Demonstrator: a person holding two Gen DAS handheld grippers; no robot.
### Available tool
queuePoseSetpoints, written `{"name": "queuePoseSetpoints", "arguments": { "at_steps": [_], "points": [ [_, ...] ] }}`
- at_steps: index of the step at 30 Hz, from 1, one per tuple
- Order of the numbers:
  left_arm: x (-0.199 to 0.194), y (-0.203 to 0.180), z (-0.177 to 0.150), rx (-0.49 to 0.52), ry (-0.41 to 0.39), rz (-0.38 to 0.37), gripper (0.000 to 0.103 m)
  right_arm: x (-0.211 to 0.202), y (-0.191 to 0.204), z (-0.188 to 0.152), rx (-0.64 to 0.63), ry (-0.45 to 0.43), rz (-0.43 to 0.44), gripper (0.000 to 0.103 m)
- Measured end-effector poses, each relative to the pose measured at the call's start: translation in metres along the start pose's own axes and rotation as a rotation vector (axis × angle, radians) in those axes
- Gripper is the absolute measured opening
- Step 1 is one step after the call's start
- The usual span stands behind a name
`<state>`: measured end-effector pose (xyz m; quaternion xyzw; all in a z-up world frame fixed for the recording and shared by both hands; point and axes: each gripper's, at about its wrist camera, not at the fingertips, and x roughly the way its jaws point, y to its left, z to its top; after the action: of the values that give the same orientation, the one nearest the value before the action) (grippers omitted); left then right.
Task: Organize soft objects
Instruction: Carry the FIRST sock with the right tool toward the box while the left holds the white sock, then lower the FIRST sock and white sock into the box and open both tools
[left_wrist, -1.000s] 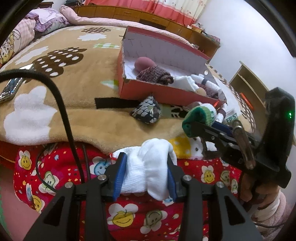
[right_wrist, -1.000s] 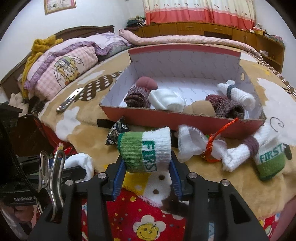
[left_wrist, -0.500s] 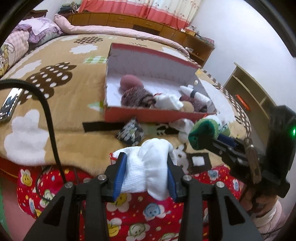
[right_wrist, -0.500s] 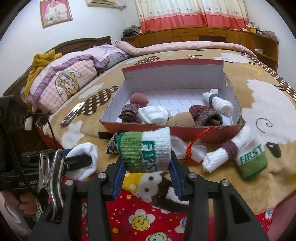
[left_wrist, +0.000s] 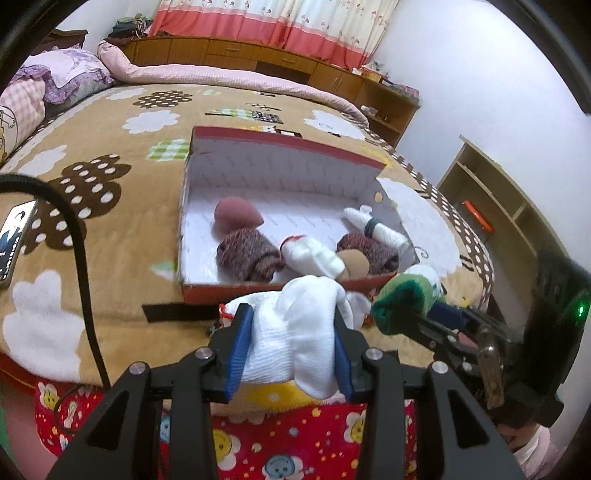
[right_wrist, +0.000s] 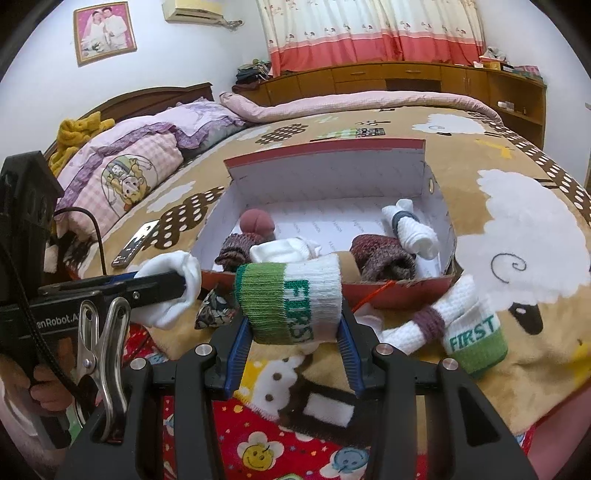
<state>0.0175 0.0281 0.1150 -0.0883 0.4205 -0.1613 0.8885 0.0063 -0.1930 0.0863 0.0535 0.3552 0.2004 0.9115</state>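
My left gripper (left_wrist: 291, 350) is shut on a rolled white sock (left_wrist: 295, 332), held above the bed's near edge in front of the red box (left_wrist: 273, 288). My right gripper (right_wrist: 291, 350) is shut on a rolled green-and-white "FIRST" sock (right_wrist: 291, 299), also just in front of the box (right_wrist: 402, 293). Each gripper shows in the other's view: the left (right_wrist: 173, 288) at left, the right (left_wrist: 402, 306) at right. The box holds several rolled socks, maroon (left_wrist: 247, 254), white (left_wrist: 314, 254) and pink (left_wrist: 236, 214). Another "FIRST" sock roll (right_wrist: 458, 325) lies on the blanket right of the box.
A patterned dark pouch (right_wrist: 214, 310) lies on the tan blanket by the box's front left corner. A phone (left_wrist: 11, 240) lies at the left edge of the bed. Pillows (right_wrist: 122, 173) sit far left. A wooden shelf (left_wrist: 491, 206) stands at right.
Both grippers have risen and moved forward toward the box with their socks still held. The box now looks closer and is seen more from above.
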Motion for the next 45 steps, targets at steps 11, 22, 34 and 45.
{"name": "queuePoseSetpoints", "arguments": {
  "at_steps": [11, 22, 34, 45],
  "points": [
    [0.016, -0.012, 0.026, 0.019, -0.012, -0.027, 0.042, 0.004, -0.011, 0.019, 0.014, -0.022, -0.007, 0.044],
    [0.043, -0.015, 0.058, 0.022, -0.044, -0.003, 0.042, 0.009, -0.022, 0.04, 0.012, -0.053, -0.043, 0.044],
    [0.071, -0.013, 0.066, 0.025, -0.034, 0.024, 0.042, 0.025, -0.029, 0.055, 0.004, -0.057, -0.069, 0.044],
    [0.093, -0.016, 0.063, 0.051, -0.03, 0.063, 0.042, 0.048, -0.039, 0.074, 0.0, -0.059, -0.108, 0.044]
  ]
}}
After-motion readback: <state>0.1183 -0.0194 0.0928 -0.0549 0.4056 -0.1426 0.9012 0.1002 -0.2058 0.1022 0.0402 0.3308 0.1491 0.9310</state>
